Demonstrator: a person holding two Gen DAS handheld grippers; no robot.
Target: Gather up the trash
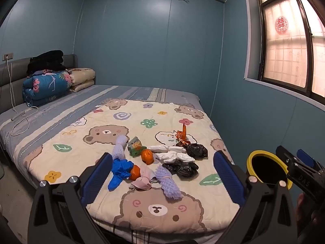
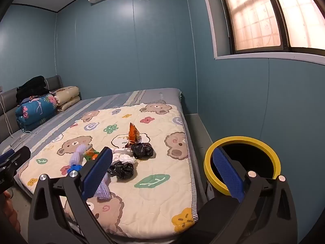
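Trash lies in a heap on the bear-print quilt (image 1: 77,140): a blue glove (image 1: 118,172), two orange peels (image 1: 147,156), purple foam nets (image 1: 169,185), a green snack wrapper (image 1: 135,146), white wads (image 1: 174,155), black bags (image 1: 183,168) and an orange wrapper (image 1: 182,135). A bin with a yellow rim (image 1: 250,158) stands right of the bed. My left gripper (image 1: 162,178) hangs open above the quilt's near end, the heap between its fingers in view, nothing held. My right gripper (image 2: 162,169) is open and empty, its right finger (image 2: 227,170) in front of the yellow bin (image 2: 207,162).
Folded bedding (image 1: 47,86) and dark clothes (image 1: 47,61) are stacked at the headboard. A white cable (image 1: 22,120) trails over the grey sheet at left. A blue wall with a window (image 1: 292,48) runs close along the bed's right side, behind the bin.
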